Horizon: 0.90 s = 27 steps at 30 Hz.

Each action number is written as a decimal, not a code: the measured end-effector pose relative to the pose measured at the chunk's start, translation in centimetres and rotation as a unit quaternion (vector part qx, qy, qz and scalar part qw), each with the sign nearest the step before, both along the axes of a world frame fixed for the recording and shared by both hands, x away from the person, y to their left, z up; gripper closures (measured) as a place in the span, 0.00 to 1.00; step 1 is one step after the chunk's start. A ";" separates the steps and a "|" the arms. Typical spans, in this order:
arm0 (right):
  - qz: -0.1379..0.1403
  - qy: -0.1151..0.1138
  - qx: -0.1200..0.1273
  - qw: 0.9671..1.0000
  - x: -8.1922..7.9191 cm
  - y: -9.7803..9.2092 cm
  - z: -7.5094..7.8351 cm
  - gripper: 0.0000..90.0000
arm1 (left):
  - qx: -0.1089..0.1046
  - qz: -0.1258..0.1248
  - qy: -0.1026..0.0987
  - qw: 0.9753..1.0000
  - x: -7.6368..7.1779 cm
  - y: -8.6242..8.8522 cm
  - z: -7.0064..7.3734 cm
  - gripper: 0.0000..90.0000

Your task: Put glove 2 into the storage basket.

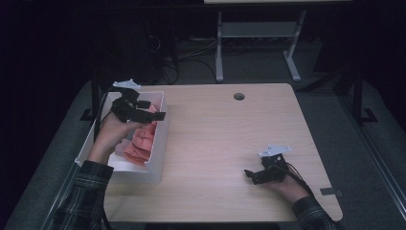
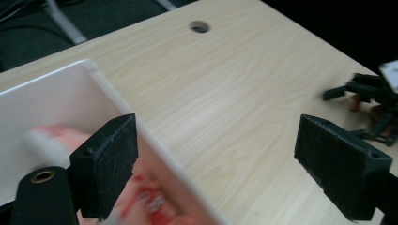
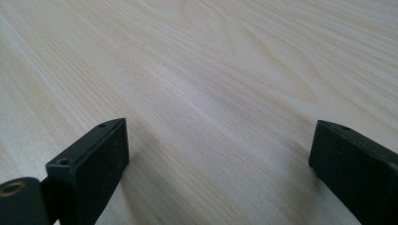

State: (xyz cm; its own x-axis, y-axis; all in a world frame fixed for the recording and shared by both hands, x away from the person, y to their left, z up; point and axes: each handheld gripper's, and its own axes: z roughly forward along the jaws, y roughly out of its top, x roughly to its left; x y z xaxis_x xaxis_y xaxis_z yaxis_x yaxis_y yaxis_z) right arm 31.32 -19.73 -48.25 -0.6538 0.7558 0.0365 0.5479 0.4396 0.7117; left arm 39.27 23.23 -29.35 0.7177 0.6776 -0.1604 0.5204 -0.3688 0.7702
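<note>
While left tool (image 2: 216, 173) straddles bin wall (image 2: 155, 140), cloth (image 1: 142, 139) shows overhead.

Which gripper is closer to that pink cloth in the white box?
Left. The left gripper hangs open right over the pink cloth in the white box; the right gripper rests far across the table.

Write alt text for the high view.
The left gripper, jaws open, hovers over pink cloth in a white bin at the table's left edge. The right gripper rests open on bare wood near the right.
</note>
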 end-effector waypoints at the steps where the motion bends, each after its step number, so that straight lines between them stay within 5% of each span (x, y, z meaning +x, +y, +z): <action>1: 0.000 0.000 0.000 1.000 0.0 0.0 0.0 0.05 | 0.000 -0.007 -0.002 1.000 -0.3 -0.7 -0.1 0.15; 15: -0.001 0.000 0.000 1.000 0.0 0.0 0.0 0.05 | 0.020 -0.059 -0.034 0.997 -4.5 -9.9 -3.4 0.15; 27: -0.001 0.001 0.000 1.000 0.0 0.0 0.0 0.05 | 0.065 -0.106 -0.025 0.992 -6.7 -14.2 -10.8 0.15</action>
